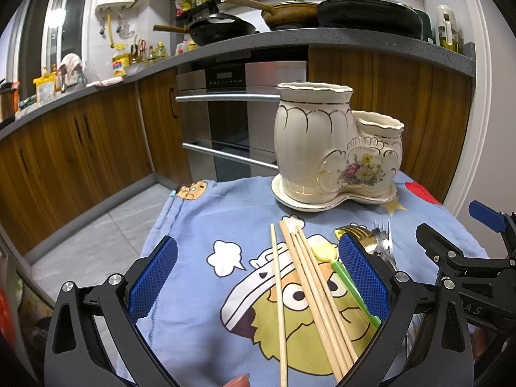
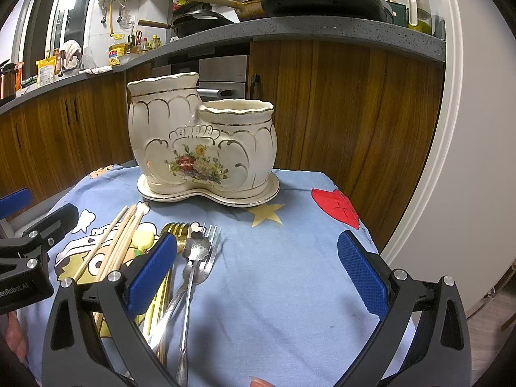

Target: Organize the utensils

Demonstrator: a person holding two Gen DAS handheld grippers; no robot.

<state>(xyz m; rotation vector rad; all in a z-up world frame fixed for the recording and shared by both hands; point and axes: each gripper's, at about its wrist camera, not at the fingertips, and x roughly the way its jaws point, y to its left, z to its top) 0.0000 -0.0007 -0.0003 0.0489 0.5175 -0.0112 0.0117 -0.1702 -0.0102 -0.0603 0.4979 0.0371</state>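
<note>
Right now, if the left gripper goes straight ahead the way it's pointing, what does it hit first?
Probably the chopsticks lying between the open fingers of the left gripper; beyond them stands the ceramic holder. Depth is unclear.

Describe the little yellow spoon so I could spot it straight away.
Start at the cream ceramic two-pot holder on the blue cartoon cloth. In front lie wooden chopsticks and metal forks; between them is the yellow-bowled, green-handled spoon, the only plastic-looking piece.

Glossy ceramic holder [image 2: 200, 142], wooden chopsticks [image 1: 309, 283], cotton cloth [image 2: 290, 274]
</note>
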